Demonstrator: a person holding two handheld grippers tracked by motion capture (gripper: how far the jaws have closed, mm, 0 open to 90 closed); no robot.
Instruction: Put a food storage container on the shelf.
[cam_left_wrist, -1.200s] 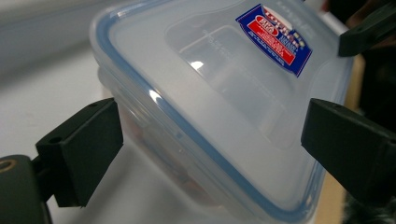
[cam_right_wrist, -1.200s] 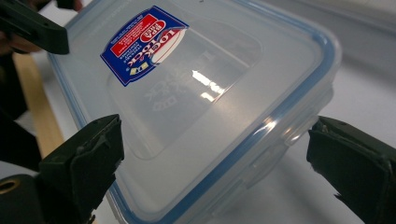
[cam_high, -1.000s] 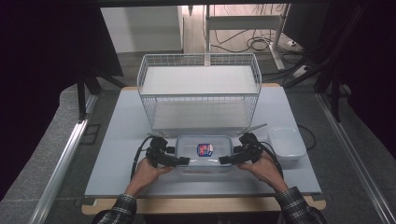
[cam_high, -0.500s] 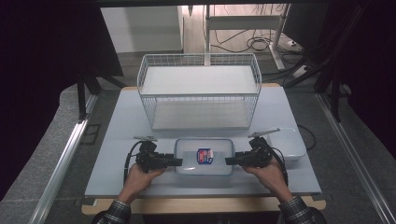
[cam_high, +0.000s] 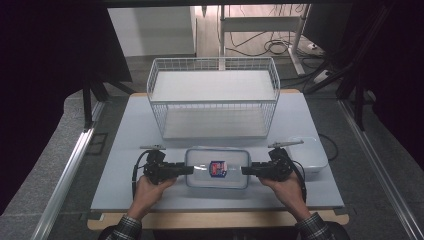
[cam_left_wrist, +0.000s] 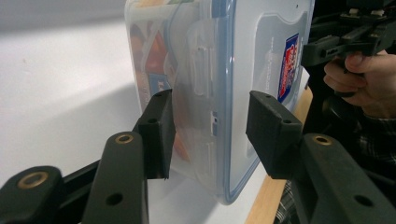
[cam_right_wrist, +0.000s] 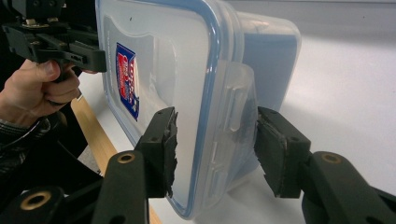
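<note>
Hand-held grippers (cam_high: 217, 170) closer — container (cam_high: 218, 167) between

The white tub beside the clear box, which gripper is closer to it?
Right. The right gripper sits at the box's right end, next to the white tub. The left gripper is at the box's far, left end.

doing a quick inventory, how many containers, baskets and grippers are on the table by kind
lidded plastic container: 1
open white tub: 1
white wire basket: 1
grippers: 2, the left gripper and the right gripper, one at each end of the lidded container
total: 5
</note>
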